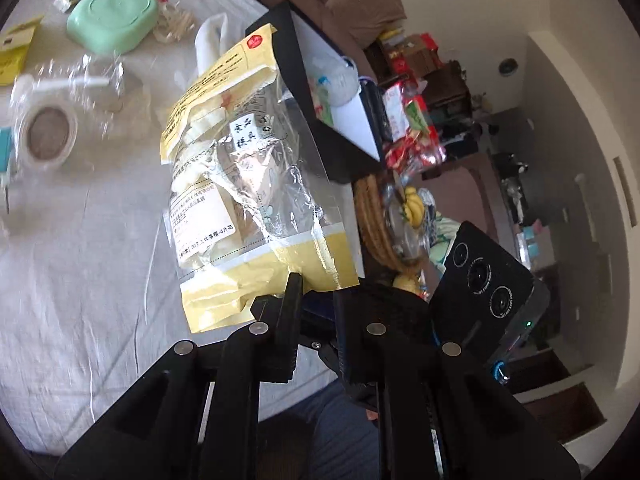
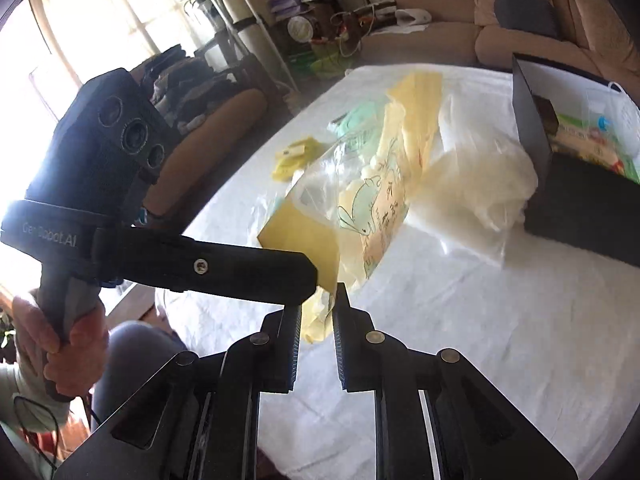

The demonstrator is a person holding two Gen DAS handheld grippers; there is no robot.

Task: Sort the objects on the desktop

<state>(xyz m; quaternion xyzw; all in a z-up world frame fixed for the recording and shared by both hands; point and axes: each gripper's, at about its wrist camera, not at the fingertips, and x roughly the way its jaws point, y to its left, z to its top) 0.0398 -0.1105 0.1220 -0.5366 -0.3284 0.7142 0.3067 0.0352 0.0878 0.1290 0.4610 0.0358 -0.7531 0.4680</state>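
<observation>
A clear and yellow snack bag [image 1: 248, 184] hangs above the white-clothed table [image 1: 80, 280]. My left gripper [image 1: 316, 292] is shut on the bag's yellow bottom edge. In the right wrist view the same bag [image 2: 360, 200] stretches away over the table, and my right gripper [image 2: 320, 304] is shut on its yellow corner, just beside the left gripper's finger [image 2: 248, 268]. The right gripper's black body [image 1: 484, 280] shows at the right of the left wrist view. A hand [image 2: 64, 340] grips the left tool's handle.
A black open box [image 2: 576, 204] with packets in it stands at the table's far right edge. On the cloth lie a mint green case [image 1: 112, 12], a tape roll [image 1: 48, 136], a yellow packet [image 1: 12, 56] and crumpled clear plastic [image 2: 484, 176]. A sofa [image 2: 460, 28] stands behind.
</observation>
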